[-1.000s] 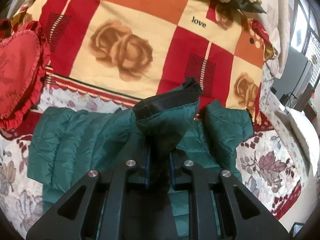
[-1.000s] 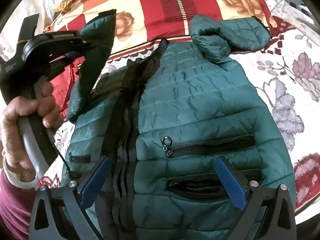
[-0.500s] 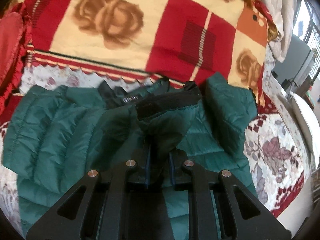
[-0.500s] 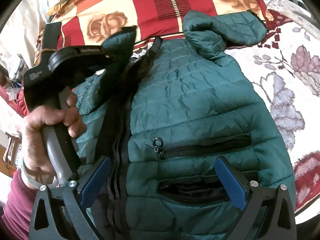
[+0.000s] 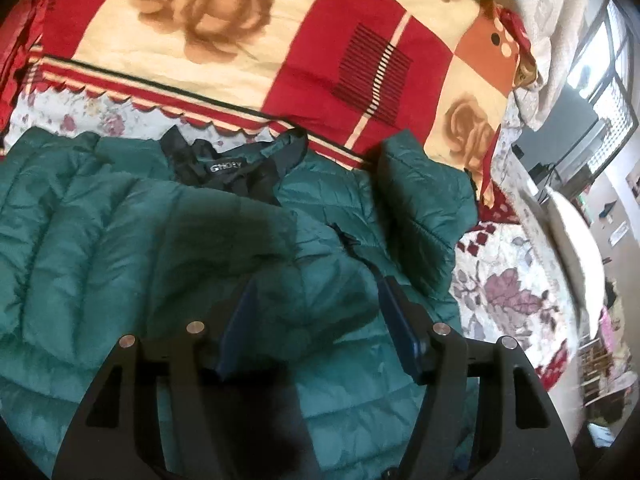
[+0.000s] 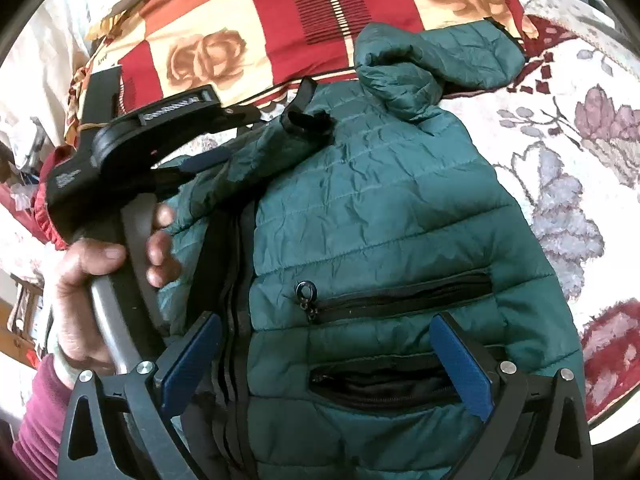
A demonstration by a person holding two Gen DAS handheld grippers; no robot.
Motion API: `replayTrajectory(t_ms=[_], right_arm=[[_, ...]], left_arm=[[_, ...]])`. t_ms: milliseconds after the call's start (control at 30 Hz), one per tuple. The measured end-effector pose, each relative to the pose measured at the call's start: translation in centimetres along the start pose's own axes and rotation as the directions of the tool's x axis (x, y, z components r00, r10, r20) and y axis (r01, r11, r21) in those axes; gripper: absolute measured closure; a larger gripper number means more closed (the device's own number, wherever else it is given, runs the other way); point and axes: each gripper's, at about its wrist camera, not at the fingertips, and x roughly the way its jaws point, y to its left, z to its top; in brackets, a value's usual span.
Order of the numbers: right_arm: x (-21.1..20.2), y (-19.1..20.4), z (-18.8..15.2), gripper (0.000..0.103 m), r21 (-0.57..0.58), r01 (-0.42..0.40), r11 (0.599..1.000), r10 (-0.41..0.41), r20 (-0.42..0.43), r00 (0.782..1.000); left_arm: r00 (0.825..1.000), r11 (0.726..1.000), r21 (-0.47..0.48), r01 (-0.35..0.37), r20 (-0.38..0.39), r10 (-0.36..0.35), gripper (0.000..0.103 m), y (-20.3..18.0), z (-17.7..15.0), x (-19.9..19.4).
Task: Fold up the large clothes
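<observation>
A dark green quilted jacket (image 5: 100, 240) lies front-up on the bed, its collar (image 5: 226, 168) toward the blanket. My left gripper (image 5: 320, 284) is low over the chest and its jaws are opening. The left sleeve (image 5: 312, 300) lies slack between them, and the pads do not press it. In the right wrist view that sleeve (image 6: 248, 160) rests diagonally across the jacket (image 6: 380, 208), beside the left gripper (image 6: 232, 136) in a hand (image 6: 88, 280). My right gripper (image 6: 326, 320) hovers open above the zip pockets. The other sleeve (image 6: 432, 64) is bunched at the shoulder.
A red and cream rose-patterned blanket (image 5: 320, 40) lies behind the collar. A floral bedspread (image 6: 560, 160) lies under the jacket and runs to the bed's right edge. A red frilled cushion (image 6: 44, 208) sits at the far left. Furniture and a window stand beyond the right edge.
The left gripper came down with the sleeve, laid it across the jacket's chest, and its jaws spread apart off the cuff. The right gripper stayed put.
</observation>
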Motion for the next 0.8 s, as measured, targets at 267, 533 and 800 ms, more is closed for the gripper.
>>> replayTrajectory(t_ms=[267,533,800], right_arm=[[0.3,0.6,0.7,0.0,-0.021,0.053,0.998,-0.053,0.021,0.998],[2.3,2.6,4.3,0.0,-0.058,-0.005,0.998,0.006,0.013,1.0],[8.8,3.2,10.9,0.0,0.097,-0.116,0.989,0.122,-0.057,0.991]], left_arm=[[0.983,0.985,-0.021,-0.172,0.061,0.173,0.04,4.0,-0.8,-4.8],[0.967,0.965,-0.108,-0.239,0.068,0.247,0.04,9.6,-1.3,-8.1],[0.933,0.928,-0.163,-0.335,0.079,0.351,0.04,15.5,-2.4,-11.7]])
